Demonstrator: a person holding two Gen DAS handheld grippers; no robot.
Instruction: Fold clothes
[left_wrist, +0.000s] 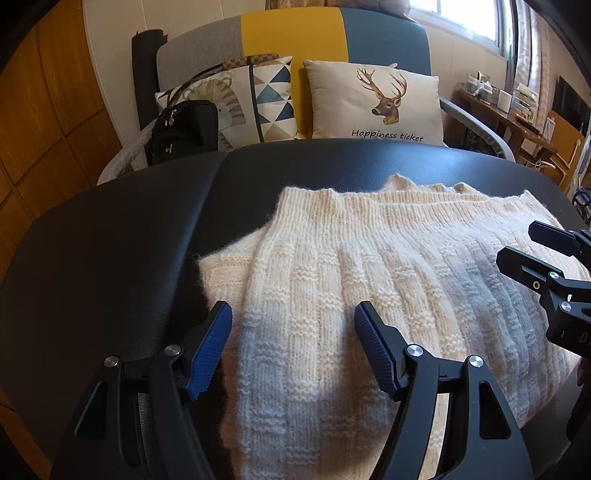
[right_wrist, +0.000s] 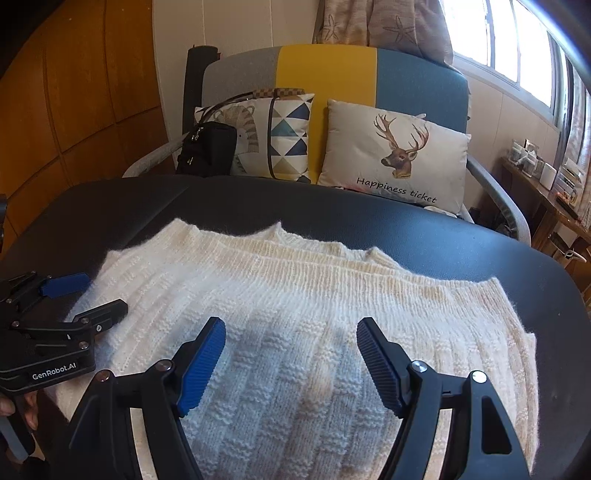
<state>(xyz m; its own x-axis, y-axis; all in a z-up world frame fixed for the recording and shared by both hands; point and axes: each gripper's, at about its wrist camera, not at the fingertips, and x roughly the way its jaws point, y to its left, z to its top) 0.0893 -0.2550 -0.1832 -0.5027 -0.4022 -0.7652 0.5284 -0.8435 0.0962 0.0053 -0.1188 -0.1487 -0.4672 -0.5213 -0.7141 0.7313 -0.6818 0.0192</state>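
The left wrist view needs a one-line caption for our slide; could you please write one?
Left tool open above a cream knitted sweater on a black table, right tool alongside.

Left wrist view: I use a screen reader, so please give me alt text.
A cream knitted sweater lies on a black table, with the left gripper above it, jaws open. Behind stands a chair with two cushions.

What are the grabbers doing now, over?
Left gripper open, right gripper open, both above the sweater. Sweater lies partly folded on the black table. Nothing blocking.
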